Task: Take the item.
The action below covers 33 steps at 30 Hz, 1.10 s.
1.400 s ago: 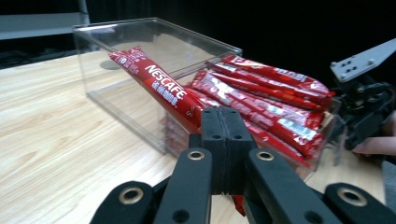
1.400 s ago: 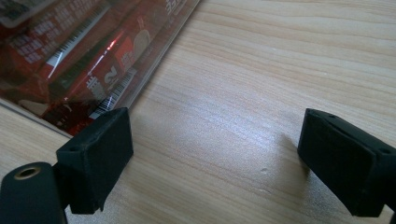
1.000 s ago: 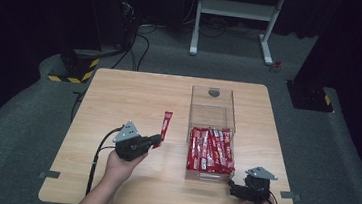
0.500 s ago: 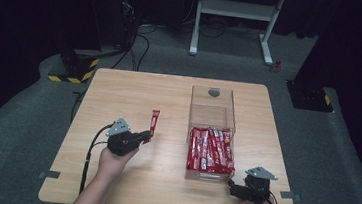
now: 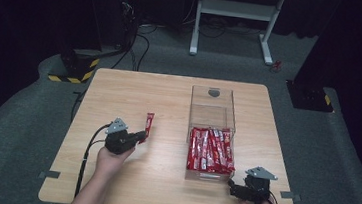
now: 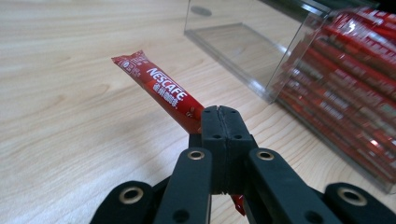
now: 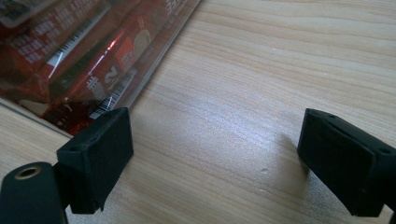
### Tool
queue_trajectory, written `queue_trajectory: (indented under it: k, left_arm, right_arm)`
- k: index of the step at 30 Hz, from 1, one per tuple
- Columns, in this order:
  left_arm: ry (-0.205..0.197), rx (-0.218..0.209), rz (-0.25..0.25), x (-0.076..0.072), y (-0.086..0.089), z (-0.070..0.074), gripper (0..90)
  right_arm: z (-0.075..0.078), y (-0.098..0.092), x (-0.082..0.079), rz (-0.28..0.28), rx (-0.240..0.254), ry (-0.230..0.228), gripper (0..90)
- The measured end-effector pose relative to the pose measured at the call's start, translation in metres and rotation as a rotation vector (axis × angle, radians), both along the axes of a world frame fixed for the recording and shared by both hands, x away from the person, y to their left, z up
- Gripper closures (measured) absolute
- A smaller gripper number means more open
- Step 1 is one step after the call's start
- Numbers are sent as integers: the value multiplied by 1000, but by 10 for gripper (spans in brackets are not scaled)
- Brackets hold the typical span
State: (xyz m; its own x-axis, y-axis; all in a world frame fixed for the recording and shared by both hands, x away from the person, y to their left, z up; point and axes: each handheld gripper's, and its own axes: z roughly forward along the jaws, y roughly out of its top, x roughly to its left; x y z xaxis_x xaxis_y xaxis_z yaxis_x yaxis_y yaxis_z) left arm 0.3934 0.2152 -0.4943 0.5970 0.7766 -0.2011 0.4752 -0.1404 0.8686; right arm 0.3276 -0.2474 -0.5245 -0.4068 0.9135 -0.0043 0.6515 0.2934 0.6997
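While right gripper (image 5: 235,189) gapes wide, left gripper (image 6: 219,119) pinches one coffee stick (image 6: 159,91).

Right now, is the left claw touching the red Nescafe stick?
Touching. In the left gripper view, the left claw is shut on one end of the red Nescafe stick, which sticks out above the table.

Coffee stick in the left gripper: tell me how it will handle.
Probably fairly stiff: the stick, clamped at one end by the left gripper, juts out straight. Likely light, since it shows no sag. Its glossy wrapper may slip.
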Motion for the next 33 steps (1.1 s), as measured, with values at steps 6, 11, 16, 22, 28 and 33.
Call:
queue_trajectory:
  k: [6,11,16,22,28,33]
  left_arm:
    - [19,49,9,3,0,-7,899]
    - [39,60,11,5,0,-11,900]
    - [54,74,14,6,0,-15,899]
    - [70,103,9,8,-3,-20,899]
    - [72,121,2,8,-6,-22,899]
    - [89,129,0,8,-6,-24,898]
  right_arm:
    - [0,0,0,0,0,0,101]
    - [0,0,0,0,0,-1,102]
    - [0,0,0,1,-1,1,102]
    - [0,0,0,1,-1,-1,106]
    - [0,0,0,3,-1,-2,110]
    - [0,0,-1,4,-1,-2,111]
